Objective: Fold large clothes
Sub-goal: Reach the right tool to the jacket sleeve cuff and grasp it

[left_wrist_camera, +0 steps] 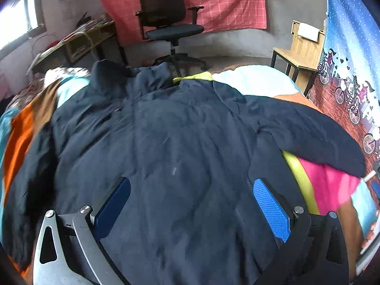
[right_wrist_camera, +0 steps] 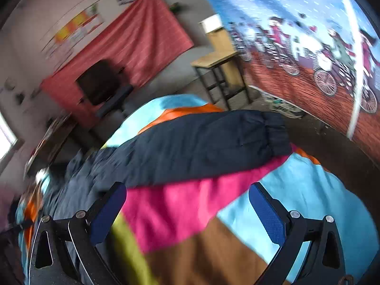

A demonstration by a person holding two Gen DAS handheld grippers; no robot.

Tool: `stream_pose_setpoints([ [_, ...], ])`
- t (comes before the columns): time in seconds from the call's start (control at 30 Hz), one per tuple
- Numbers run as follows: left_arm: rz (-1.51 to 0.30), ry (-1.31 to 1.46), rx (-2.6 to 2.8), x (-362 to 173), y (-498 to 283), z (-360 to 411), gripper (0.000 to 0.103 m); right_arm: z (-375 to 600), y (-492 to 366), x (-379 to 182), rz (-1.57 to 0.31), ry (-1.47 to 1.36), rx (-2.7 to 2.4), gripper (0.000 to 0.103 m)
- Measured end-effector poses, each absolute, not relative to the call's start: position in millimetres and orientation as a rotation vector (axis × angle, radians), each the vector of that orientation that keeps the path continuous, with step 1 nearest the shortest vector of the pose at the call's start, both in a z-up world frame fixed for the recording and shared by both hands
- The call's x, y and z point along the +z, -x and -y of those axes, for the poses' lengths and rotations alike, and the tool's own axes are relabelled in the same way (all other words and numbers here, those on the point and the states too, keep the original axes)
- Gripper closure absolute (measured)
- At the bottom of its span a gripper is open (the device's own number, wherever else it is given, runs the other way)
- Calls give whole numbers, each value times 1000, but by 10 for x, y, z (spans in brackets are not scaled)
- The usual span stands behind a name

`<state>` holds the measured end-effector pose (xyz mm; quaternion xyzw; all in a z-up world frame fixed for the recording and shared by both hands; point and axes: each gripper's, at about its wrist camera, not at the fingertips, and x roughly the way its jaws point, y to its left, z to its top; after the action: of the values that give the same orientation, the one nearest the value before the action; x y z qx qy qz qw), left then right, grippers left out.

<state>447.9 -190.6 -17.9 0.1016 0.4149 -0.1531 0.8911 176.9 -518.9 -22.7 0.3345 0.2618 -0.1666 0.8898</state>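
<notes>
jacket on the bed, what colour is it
Dark navy blue jacket, plain with no pattern; clearest in the left wrist view.

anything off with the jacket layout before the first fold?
Mostly fine: the dark navy padded jacket lies spread on the multicoloured patchwork blanket. One sleeve sticks out sideways, its cuff near the bed edge. Both grippers open.

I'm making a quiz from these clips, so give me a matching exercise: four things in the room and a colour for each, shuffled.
Things:
1. jacket
2. office chair
3. wall cloth
4. small desk

Colours:
A. pale wood
B. red with light checks
C. dark navy
D. black

Pairs: 1-C, 2-D, 3-B, 4-A
</notes>
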Motion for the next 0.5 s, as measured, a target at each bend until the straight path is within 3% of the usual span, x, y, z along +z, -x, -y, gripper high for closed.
stream_pose_setpoints([
  [0.27, -832, -125, -330, -610, -5283, 2325, 2, 5731, -2137, -689, -523, -924, -488, 1],
  [0.5, -853, -109, -356, -862, -5604, 2535, 2, 5876, -2175, -948, -533, -1058, -571, 22],
])
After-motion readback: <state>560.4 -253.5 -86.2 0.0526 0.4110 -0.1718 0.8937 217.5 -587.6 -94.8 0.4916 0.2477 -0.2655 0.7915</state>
